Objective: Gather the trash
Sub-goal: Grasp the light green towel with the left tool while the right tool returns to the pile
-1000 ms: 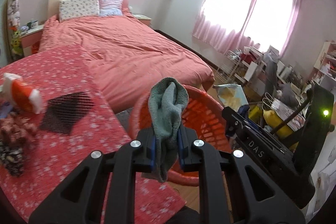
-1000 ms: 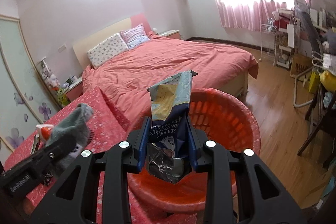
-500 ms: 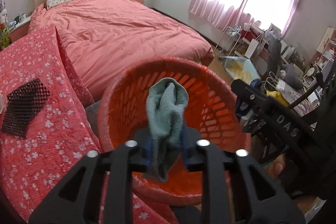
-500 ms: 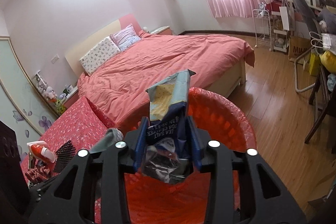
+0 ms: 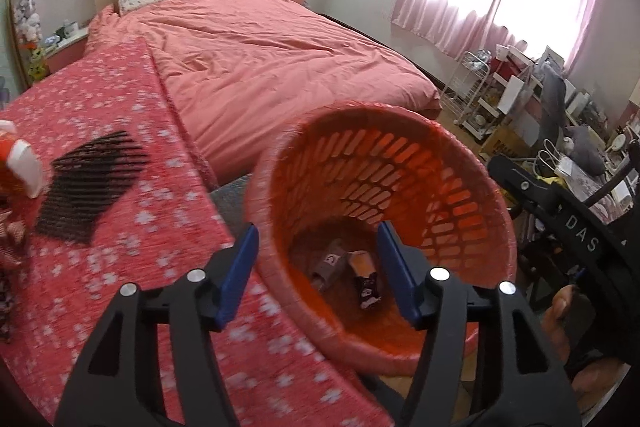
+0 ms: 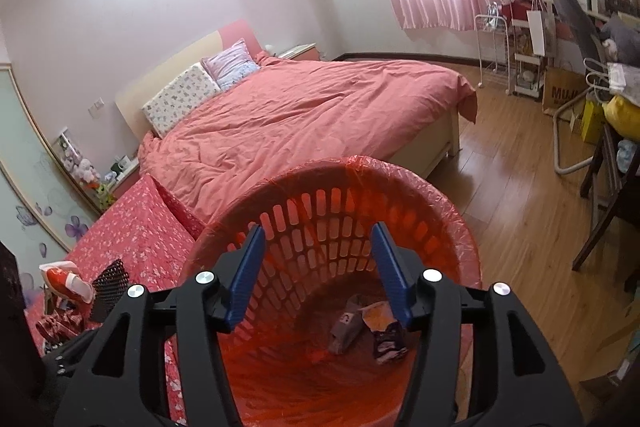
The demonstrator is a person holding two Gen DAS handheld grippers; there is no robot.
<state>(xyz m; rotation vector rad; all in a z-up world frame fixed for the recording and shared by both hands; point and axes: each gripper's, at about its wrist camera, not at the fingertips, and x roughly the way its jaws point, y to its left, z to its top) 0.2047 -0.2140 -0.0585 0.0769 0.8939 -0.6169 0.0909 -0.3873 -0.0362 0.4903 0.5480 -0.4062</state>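
Both the left hand-held gripper point(image 5: 316, 269) and right hand-held gripper point(image 6: 318, 267) now gape wide and empty; the grey sock point(image 6: 346, 323) and crumpled snack packet point(image 6: 386, 331) have dropped into the orange slatted plastic basket point(image 6: 400, 187) directly below, so that load is binned.

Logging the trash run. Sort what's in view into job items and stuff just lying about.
Job: basket, sock and snack bag lying in it, open left gripper, open right gripper.

Lying about: black mesh, bed, pillows, cart.
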